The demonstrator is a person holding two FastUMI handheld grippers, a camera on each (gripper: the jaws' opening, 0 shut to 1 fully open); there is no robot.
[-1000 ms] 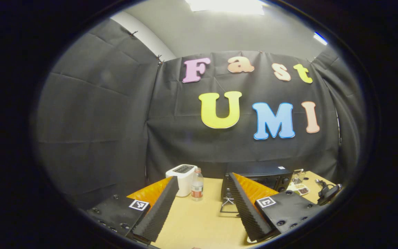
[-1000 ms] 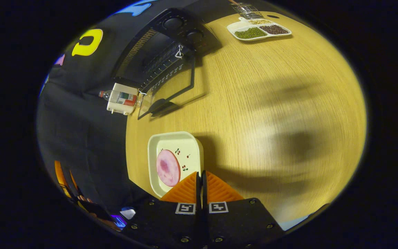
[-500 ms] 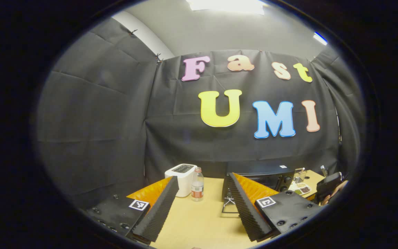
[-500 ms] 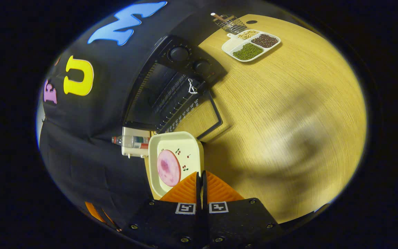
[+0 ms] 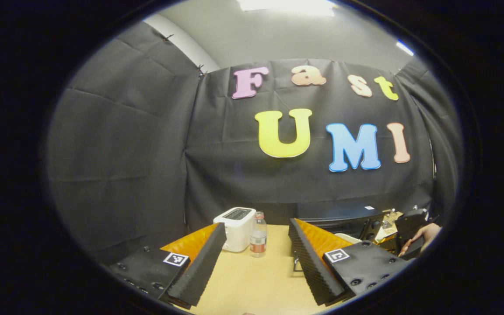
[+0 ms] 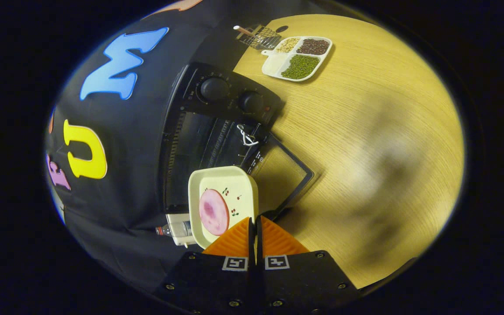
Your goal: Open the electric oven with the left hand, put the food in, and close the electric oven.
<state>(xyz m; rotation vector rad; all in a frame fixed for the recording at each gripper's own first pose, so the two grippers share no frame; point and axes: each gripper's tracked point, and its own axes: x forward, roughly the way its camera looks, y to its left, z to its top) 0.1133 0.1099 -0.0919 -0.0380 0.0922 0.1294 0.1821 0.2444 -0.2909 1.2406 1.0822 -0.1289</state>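
My right gripper (image 6: 254, 227) was clamped on the near rim of the plate (image 6: 239, 181), both fingers pressed to its edge, plate carried in the air in front of the oven (image 6: 199, 131). Ham slice (image 6: 213, 212) lay flat on the plate's left half in the right gripper view, an oval with its long axis running away from me toward the plate's far edge; plate itself a rounded square, far edge pointing at the oven mouth. Oven door (image 6: 285, 173) was dropped open and lay low toward the table (image 6: 365, 109), cavity dark with a wire rack inside, rack detail hard to make out. My left gripper (image 5: 256, 267) was spread wide, holding nothing, hovering over the table well back from the oven; toaster (image 5: 236, 222) and bottle (image 5: 258, 234) stood just beyond it. In the left gripper view my other hand (image 5: 422, 234) was at the oven's right. Risks, my judgement: the grip was on one rim only, so the plate could tip or pivot and the slice slide off; the far edge could catch the door or rack front if I came in too low or skewed; bumping the open door might shove the oven. Divided tray (image 6: 298, 59) of beans sat well apart, no concern.
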